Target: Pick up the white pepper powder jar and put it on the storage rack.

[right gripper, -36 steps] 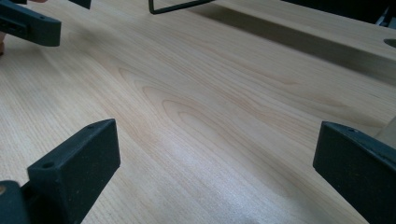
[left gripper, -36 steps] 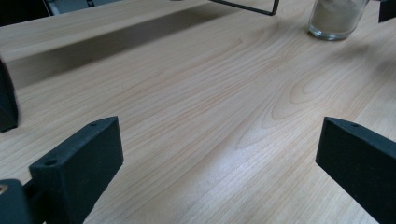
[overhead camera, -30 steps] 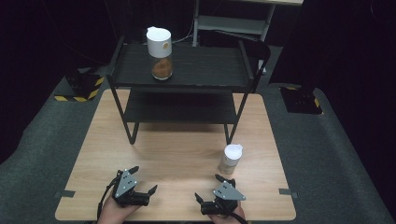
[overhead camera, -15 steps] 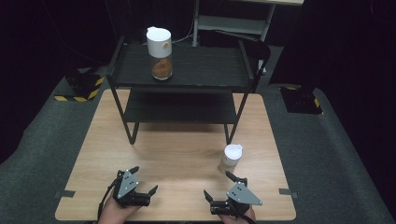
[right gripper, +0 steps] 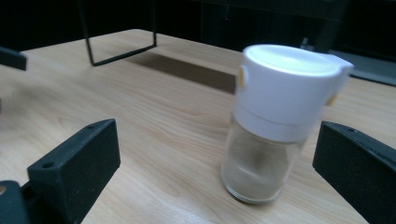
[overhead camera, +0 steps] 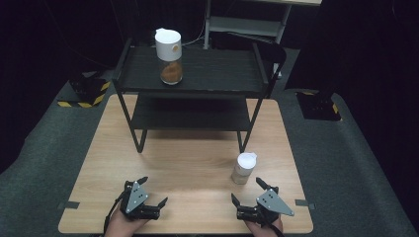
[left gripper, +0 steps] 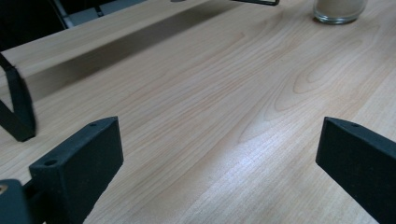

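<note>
A glass jar with a white lid (overhead camera: pixel 244 168) stands on the wooden table (overhead camera: pixel 188 158) at the right. My right gripper (overhead camera: pixel 248 191) is open just in front of it, near the table's front edge. In the right gripper view the jar (right gripper: pixel 275 126) stands upright ahead of the jaws, toward the right one, touching neither. My left gripper (overhead camera: pixel 152 190) is open at the front left, over bare wood. A second jar (overhead camera: pixel 169 56) with brown powder and a white lid stands on the top shelf of a black rack (overhead camera: pixel 197 79). The left gripper view catches the near jar's base (left gripper: pixel 338 10) far off.
The black two-shelf rack stands at the back of the table, its legs (overhead camera: pixel 140 138) on the wood. Grey carpet (overhead camera: pixel 346 163) surrounds the table. A yellow-black striped block (overhead camera: pixel 86 94) lies on the floor at the left. The table's middle is bare wood.
My right gripper has shifted to the right along the front edge and turned toward the near jar. The left gripper has stayed put.
</note>
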The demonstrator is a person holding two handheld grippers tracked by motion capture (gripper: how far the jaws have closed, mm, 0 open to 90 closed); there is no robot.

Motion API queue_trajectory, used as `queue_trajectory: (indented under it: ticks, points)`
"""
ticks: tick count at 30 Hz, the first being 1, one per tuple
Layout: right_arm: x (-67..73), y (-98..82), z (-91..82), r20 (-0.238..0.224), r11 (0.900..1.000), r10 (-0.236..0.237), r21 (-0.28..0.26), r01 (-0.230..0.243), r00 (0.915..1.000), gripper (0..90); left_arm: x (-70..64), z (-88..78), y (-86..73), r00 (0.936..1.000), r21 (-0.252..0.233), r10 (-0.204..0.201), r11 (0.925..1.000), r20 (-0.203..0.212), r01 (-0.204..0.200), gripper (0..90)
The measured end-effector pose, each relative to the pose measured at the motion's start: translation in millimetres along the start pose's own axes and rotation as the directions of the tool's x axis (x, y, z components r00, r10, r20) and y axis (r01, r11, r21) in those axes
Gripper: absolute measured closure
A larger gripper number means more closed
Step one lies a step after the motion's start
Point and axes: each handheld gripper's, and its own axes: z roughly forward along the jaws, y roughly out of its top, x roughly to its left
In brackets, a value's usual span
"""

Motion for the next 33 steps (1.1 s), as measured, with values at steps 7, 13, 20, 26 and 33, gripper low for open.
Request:
queue_trajectory:
  ticks: [7,13,20,26,33]
  points:
    - [-5.4,3.9,8.0,0.033,1.000,0.016,0.013,-0.017,0.9993,4.4,-4.0,-0.3,0.0,0.9991,-0.001,0.043,0.9991,0.000,-0.043,0.9]
    - [-17.9,3.0,19.8,0.041,0.999,0.039,0.035,-0.040,0.9984,10.9,-3.6,0.0,0.5,0.9992,0.002,0.040,0.9992,0.000,-0.040,0.9]
    - [-27.1,2.3,32.1,0.046,0.997,0.052,0.055,-0.054,0.9976,15.1,-2.4,-1.1,-1.7,0.9995,-0.010,0.032,0.9994,0.002,-0.032,1.0]
    - [-36.3,1.8,43.4,0.036,0.996,0.072,0.058,-0.074,0.9968,17.9,-1.9,-1.6,-2.8,0.9996,-0.016,0.030,0.9994,0.004,-0.030,0.9]
    - [-38.4,3.1,54.1,0.032,0.994,0.093,0.048,-0.095,0.9951,21.3,-1.1,-1.8,-3.3,0.9996,-0.019,0.025,0.9995,0.008,-0.025,0.9]
